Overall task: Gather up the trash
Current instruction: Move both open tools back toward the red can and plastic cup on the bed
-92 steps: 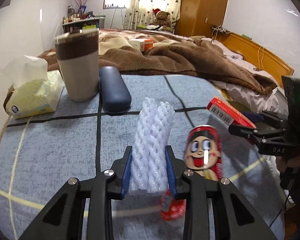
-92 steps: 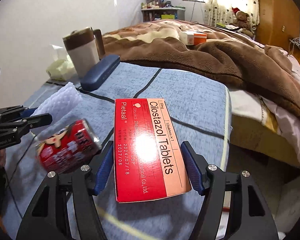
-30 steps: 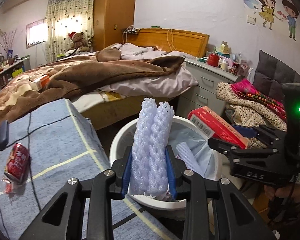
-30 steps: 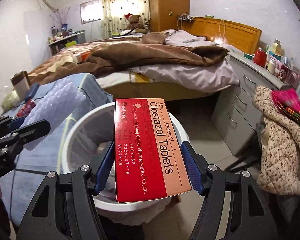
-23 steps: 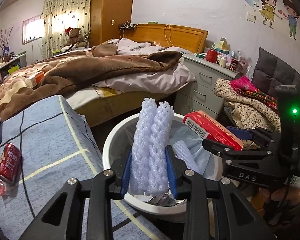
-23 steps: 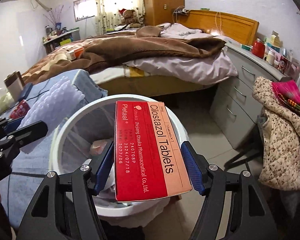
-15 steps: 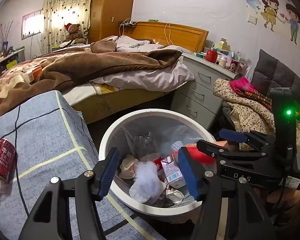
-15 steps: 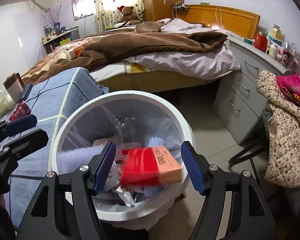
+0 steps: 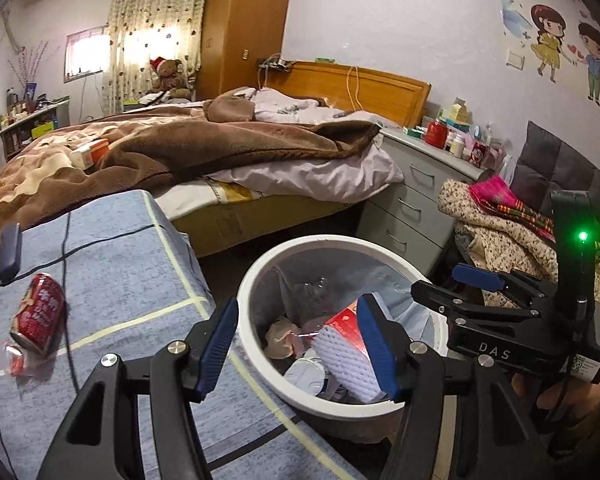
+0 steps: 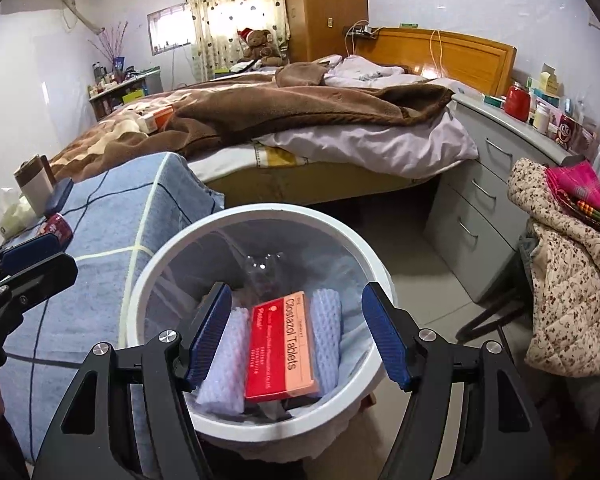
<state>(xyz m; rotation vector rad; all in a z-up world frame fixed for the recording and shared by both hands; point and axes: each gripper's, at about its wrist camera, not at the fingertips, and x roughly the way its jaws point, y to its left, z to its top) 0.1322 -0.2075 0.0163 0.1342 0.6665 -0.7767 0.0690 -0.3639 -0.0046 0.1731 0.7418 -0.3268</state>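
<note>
Bed (image 10: 300, 120), rumpled brown fleece blanket, fills 12 o'clock. Blue woven cloth with pale grid lines covers table (image 9: 112, 264) at 9 o'clock. Round white plastic bin (image 10: 172, 252), clear liner, dead centre below both grippers. Inside the bin: white foam netting (image 10: 224, 364), ribbed and soft; glossy red tablet box (image 10: 280, 344), flat and rectangular, lying on the netting. Left gripper (image 9: 296, 344) spread wide, nothing between its ribbed blue pads. Right gripper (image 10: 296, 336) likewise spread, empty. Dented red can (image 9: 38, 314) lies on its side on the cloth, 9 o'clock, well apart from bin.
</note>
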